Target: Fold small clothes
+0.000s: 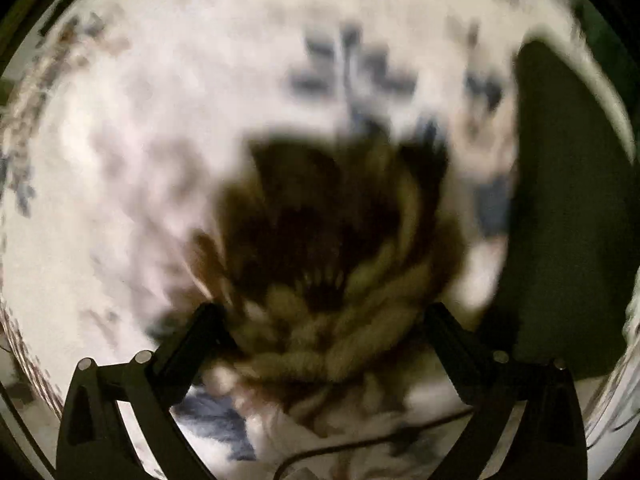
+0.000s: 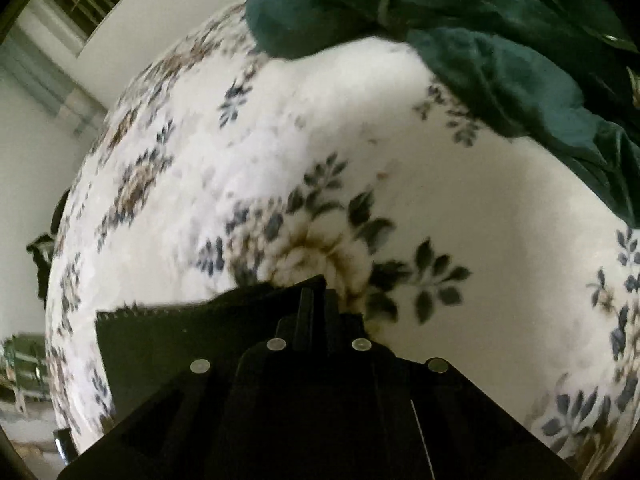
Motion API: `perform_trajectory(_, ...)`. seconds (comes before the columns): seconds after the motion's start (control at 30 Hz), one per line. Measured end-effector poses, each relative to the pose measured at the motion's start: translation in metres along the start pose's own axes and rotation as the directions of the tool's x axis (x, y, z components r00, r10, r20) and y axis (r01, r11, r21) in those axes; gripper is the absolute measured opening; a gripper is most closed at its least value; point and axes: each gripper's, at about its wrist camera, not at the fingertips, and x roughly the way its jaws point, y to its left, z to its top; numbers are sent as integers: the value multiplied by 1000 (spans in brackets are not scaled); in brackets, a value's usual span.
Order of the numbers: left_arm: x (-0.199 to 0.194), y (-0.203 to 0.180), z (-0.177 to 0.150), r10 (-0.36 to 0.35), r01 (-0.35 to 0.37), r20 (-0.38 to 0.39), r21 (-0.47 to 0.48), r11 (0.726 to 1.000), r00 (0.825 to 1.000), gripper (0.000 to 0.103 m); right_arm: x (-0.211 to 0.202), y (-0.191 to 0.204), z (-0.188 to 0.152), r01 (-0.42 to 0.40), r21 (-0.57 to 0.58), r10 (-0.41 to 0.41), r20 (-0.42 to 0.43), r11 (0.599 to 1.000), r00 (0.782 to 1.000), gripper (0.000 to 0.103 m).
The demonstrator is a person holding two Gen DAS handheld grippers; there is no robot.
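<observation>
Right wrist view: we clench our right gripper on a dark cloth over the bed; green bedding crowds its far edge. Our left gripper gapes, released.

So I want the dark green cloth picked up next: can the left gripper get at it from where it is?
Probably yes: the left gripper is open and holds nothing, and the dark green cloth lies uncovered beside it on the floral sheet.

We are finding no readable text, label, brand, number or sign in either view; we are seeing only a printed flower pattern on the white bedsheet, and the left wrist view is too blurred to read anything.
</observation>
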Motion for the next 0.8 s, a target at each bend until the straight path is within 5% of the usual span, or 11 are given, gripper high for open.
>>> perform_trajectory(0.13,-35,-30,40,-86,83,101,35,996,991,103,13,4,5,39,-4,-39,-9,999,999,3)
perform_trajectory(0.33,3,-121,116,-192,176,87,165,971,978,99,41,-6,-1,58,56,-55,-68,997,996,3)
perform_trajectory(0.37,12,-135,131,-207,187,90,190,964,974,79,41,-8,-2,58,53,-54,-71,997,996,3)
perform_trajectory(0.4,15,-141,144,-242,220,86,205,954,966,41,40,-8,-2,57,48,-54,-71,997,996,3)
perform_trajectory(0.43,15,-143,145,-254,232,79,213,949,964,25,38,-8,-3,58,40,-55,-70,998,996,3)
perform_trajectory(0.5,19,-155,158,-279,254,84,231,939,957,16,34,-11,-2,64,34,-62,-65,997,996,3)
perform_trajectory(0.7,31,-130,156,-344,340,4,136,931,939,22,54,-28,-2,39,101,-22,-164,994,986,4)
perform_trajectory(0.8,16,-119,149,-382,379,-3,131,916,924,34,66,-49,-4,-89,238,156,-277,967,948,13)
